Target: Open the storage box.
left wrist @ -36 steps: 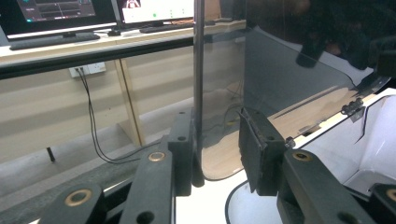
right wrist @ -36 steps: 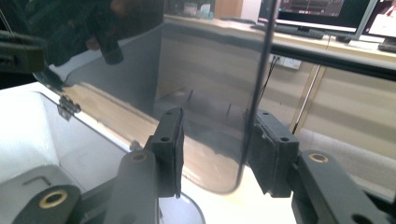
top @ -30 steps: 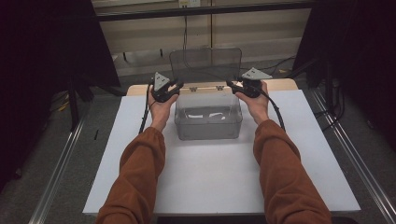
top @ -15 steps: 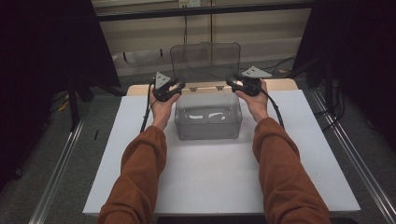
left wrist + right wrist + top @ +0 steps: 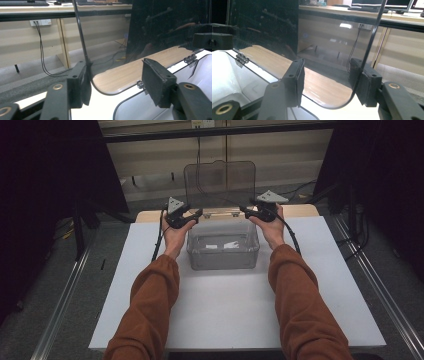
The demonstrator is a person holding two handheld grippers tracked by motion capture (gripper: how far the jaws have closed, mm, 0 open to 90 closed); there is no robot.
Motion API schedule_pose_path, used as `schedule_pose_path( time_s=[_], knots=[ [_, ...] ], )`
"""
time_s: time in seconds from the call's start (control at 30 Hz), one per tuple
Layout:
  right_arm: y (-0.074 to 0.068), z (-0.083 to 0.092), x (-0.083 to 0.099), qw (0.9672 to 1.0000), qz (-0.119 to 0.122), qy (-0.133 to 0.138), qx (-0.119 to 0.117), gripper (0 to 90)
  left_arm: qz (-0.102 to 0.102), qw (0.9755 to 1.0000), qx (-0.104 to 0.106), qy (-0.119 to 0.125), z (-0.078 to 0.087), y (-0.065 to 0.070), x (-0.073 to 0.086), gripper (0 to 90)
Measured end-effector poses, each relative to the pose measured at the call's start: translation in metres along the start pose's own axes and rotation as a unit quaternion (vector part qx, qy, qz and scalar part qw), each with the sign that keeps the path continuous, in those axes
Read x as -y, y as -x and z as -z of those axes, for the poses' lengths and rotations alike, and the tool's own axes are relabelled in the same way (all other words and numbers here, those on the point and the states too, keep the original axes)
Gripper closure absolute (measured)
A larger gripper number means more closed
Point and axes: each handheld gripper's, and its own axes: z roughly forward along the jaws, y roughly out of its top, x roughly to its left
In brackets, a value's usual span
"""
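the clear plastic box (image 5: 223, 245) sits on the white table (image 5: 235, 315), towards its far edge, midway between my two hands. its clear lid (image 5: 220, 182) stands upright on the hinges (image 5: 220, 213) at the back rim, dark against the wall behind. inside, on the bottom, lie a couple of small white pieces (image 5: 222, 245); i can't read any writing or brand on them or on the box.

my left gripper (image 5: 116, 81) is at the lid's left edge. its jaws have just been opening and now stand apart, the lid's edge (image 5: 82, 47) running up between them, close against the left pad; i can't tell whether it touches.

my right gripper (image 5: 329, 80) is at the lid's right edge (image 5: 372, 37). its jaws have also just been opening, and the edge passes between them, right by the right-hand pad, with a clear gap to the other one.

a strip of wooden tabletop (image 5: 300, 210) shows behind the white table.
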Motion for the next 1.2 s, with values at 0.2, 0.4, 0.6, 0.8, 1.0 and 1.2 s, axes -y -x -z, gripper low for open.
schedule_pose_path(
  time_s=[0.2, 0.4, 0.6, 0.8, 1.0, 1.2],
  knots=[
    [0.000, -0.004, 0.001, 1.0000, -0.001, -0.002, -0.001, 41.1, 0.005, 1.0000, 0.007, -0.001, -0.001, 0.000, 0.001, 36.3],
    [0.000, -0.007, -0.001, 0.9999, 0.000, -0.013, -0.003, 38.2, -0.001, 1.0000, 0.003, -0.008, -0.003, 0.001, 0.002, 31.5],
    [0.000, -0.008, 0.002, 0.9998, -0.011, -0.013, -0.003, 34.9, 0.003, 0.9999, 0.006, -0.010, -0.004, 0.000, 0.004, 31.7],
    [0.000, -0.010, 0.004, 0.9998, -0.011, -0.018, -0.004, 33.8, 0.004, 0.9999, 0.004, -0.013, -0.005, 0.000, 0.006, 31.7],
    [0.000, -0.011, 0.005, 0.9996, -0.018, -0.022, -0.007, 31.6, 0.010, 0.9998, 0.006, -0.014, -0.006, -0.001, 0.007, 31.5],
    [0.001, -0.011, 0.006, 0.9995, -0.021, -0.021, -0.009, 31.6, 0.005, 0.9998, 0.005, -0.020, -0.006, -0.001, 0.006, 30.3]
  ],
)
